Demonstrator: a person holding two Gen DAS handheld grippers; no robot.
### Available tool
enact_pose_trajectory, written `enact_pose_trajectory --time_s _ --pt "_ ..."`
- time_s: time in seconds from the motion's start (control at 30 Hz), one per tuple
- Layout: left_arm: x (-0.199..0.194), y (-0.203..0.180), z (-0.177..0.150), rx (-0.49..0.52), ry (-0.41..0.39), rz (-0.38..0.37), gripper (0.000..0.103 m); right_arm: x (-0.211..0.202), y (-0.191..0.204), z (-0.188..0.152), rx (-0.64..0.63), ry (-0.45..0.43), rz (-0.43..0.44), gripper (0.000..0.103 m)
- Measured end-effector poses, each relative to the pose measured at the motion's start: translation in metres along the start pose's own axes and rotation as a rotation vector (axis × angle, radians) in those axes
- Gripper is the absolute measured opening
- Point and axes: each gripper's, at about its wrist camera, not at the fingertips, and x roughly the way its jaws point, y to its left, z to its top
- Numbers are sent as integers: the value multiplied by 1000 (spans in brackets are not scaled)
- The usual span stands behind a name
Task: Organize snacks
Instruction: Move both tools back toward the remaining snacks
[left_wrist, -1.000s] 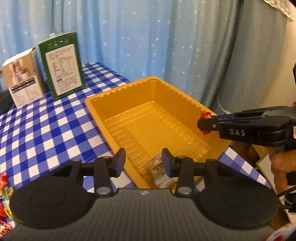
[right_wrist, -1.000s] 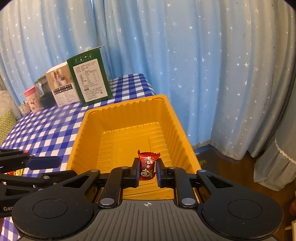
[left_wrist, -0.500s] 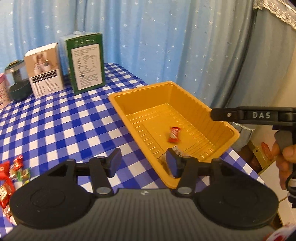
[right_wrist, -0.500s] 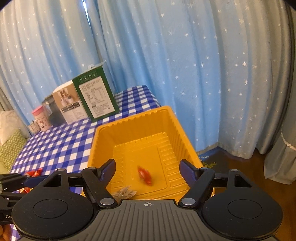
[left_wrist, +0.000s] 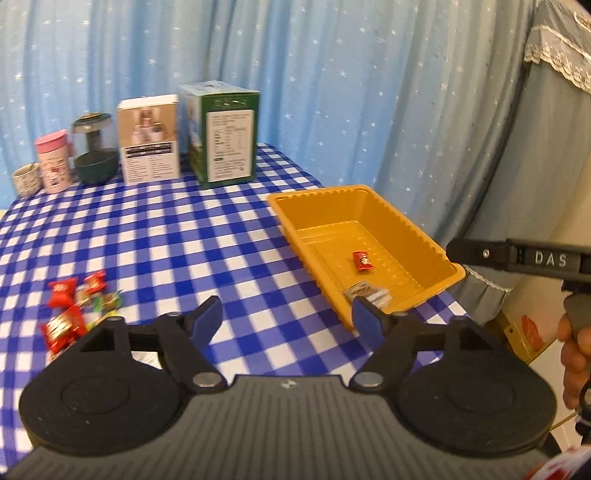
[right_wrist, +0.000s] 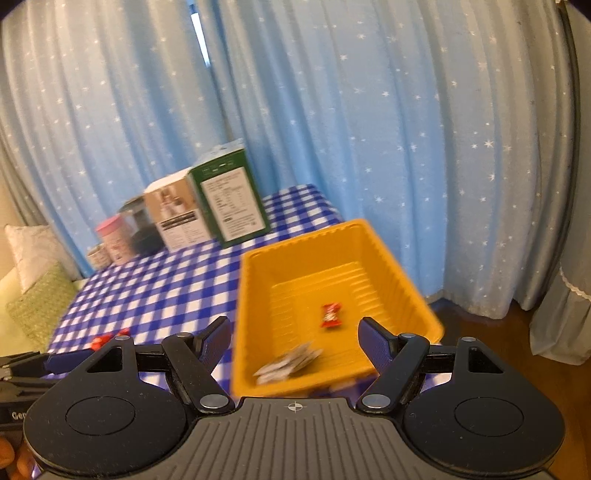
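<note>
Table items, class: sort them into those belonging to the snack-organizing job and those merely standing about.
Job:
yellow tray
red candy in it
pale packet in it
loose candies

Standing about:
green box
white box
pink tin
dark jar

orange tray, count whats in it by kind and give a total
red wrapped candy: 1
clear packet with pale contents: 1
total in the orange tray: 2
</note>
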Motion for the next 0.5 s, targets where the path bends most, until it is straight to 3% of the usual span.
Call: enact_pose_trajectory --time_s 0.5 --pt "-91 82 -58 -93 10 155 82 -22 86 -52 -54 44 109 76"
